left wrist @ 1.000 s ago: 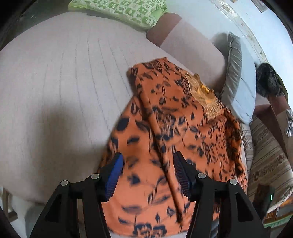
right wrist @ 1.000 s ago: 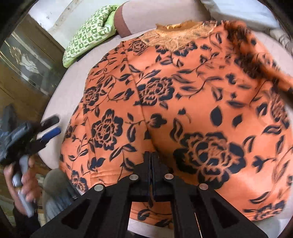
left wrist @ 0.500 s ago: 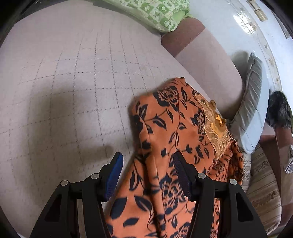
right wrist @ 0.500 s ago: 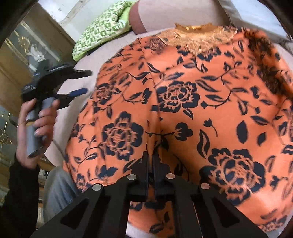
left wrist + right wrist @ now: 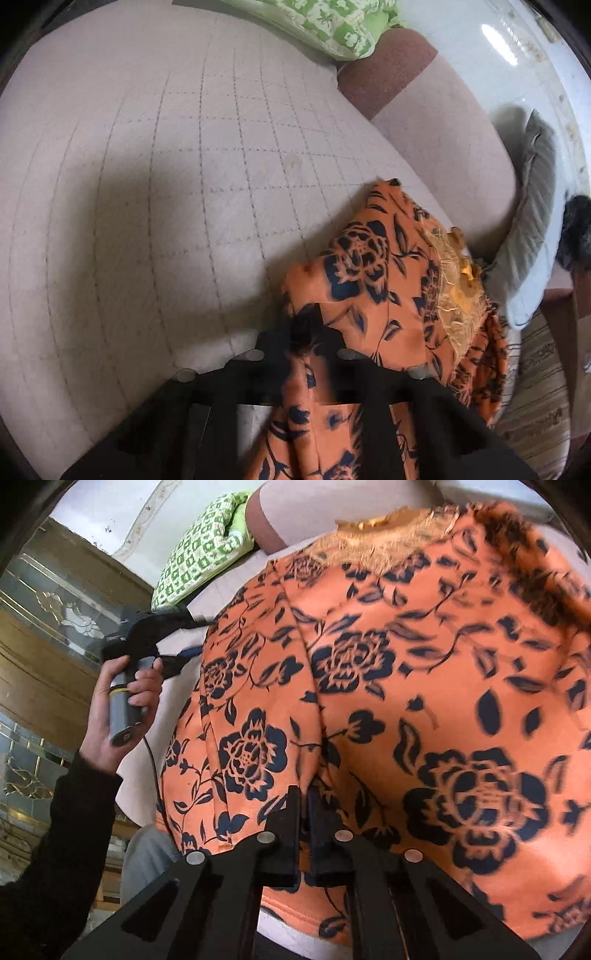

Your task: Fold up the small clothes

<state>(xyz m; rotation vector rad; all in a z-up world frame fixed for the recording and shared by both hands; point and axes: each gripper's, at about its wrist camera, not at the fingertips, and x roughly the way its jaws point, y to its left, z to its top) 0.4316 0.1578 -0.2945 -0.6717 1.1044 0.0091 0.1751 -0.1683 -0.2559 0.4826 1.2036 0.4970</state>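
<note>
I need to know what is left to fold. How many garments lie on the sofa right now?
1. The orange floral top lies spread over the quilted seat, with both grippers shut on its fabric. The green patterned cloth at the far end looks like a pillow. Anything beneath the top is hidden.

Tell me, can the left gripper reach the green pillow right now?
Probably not yet. Nothing blocks the way across the sofa seat, but the left gripper looks shut on the orange shirt, and the green pillow lies at the far end.
</note>
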